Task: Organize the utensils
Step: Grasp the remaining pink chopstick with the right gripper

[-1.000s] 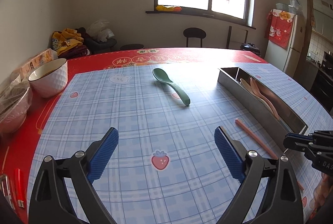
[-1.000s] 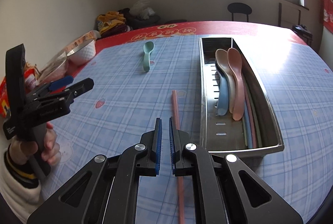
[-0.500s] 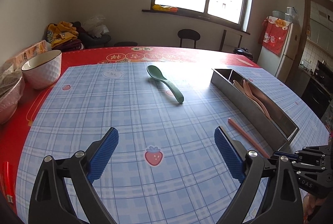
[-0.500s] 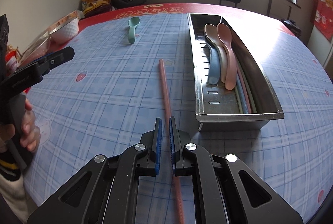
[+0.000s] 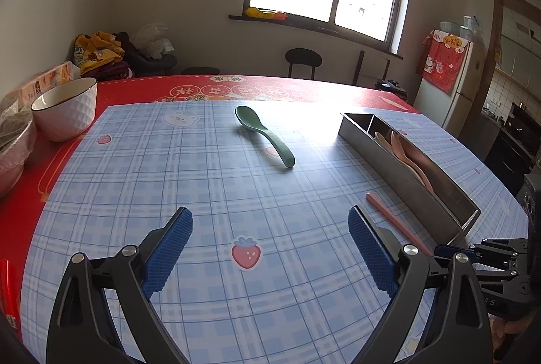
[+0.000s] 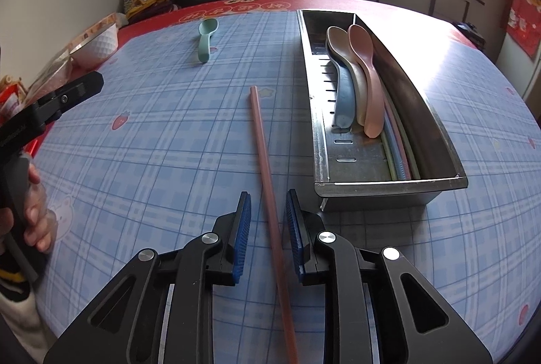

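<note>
A pink chopstick lies on the blue plaid cloth, left of a steel utensil tray. My right gripper hangs over it with its jaws opening; the chopstick runs between the blue pads without touching them. Spoons and other chopsticks lie in the tray. A green spoon lies alone farther back. In the left wrist view my left gripper stands wide open and empty above the cloth, with the green spoon, the pink chopstick and the tray ahead of it.
A white bowl and a plastic-wrapped dish stand at the table's left edge on the red cloth. A person's hand holds the left gripper's handle. A stool and a fridge stand beyond the table.
The right gripper's jaws went from shut to parted and it tipped down over the pink chopstick. The left wrist view tilted slightly.
</note>
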Tool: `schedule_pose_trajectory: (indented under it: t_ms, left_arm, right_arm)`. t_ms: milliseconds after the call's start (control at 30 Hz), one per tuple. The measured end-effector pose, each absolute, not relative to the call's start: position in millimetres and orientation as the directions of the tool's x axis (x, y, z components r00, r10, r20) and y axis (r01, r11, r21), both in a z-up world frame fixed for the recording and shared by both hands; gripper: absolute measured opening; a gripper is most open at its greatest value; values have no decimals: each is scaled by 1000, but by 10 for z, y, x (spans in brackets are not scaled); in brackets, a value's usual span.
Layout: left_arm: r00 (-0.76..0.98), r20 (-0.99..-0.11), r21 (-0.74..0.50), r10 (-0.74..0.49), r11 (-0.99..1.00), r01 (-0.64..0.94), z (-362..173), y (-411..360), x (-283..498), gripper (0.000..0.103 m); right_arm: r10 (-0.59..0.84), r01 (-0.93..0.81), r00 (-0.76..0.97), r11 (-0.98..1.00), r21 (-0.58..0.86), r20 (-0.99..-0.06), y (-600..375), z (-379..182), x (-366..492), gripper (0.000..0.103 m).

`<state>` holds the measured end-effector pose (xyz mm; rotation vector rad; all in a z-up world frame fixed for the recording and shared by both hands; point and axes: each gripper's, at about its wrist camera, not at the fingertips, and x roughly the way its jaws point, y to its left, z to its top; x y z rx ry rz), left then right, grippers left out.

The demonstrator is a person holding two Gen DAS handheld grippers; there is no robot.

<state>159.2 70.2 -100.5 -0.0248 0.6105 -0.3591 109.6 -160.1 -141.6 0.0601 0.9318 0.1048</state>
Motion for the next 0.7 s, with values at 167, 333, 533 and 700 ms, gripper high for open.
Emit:
schedule_pose_trajectory:
  t_ms: [167, 333, 533, 700]
  left_arm:
    - [759, -556, -130, -338, 938, 322, -1005, 706, 1593, 91]
    - [756, -558, -141, -343, 937, 321, -1015, 724, 1600, 91]
    - [754, -561, -144, -343, 937, 319, -1023, 735, 1609, 91]
    - [750, -562, -161, -348, 936, 313, -1039, 765, 1625, 91]
  right_arm:
    - [122, -109, 572, 991, 72, -811, -1491, -1409, 1135, 20]
    - [117, -145, 571, 989, 41, -812, -1363, -1403, 1160, 11]
    - [76, -153, 578, 988, -17, -813, -1270, -1396, 1238, 10]
    - [77, -179, 603, 983, -40, -794, -1235, -1408, 1215, 6]
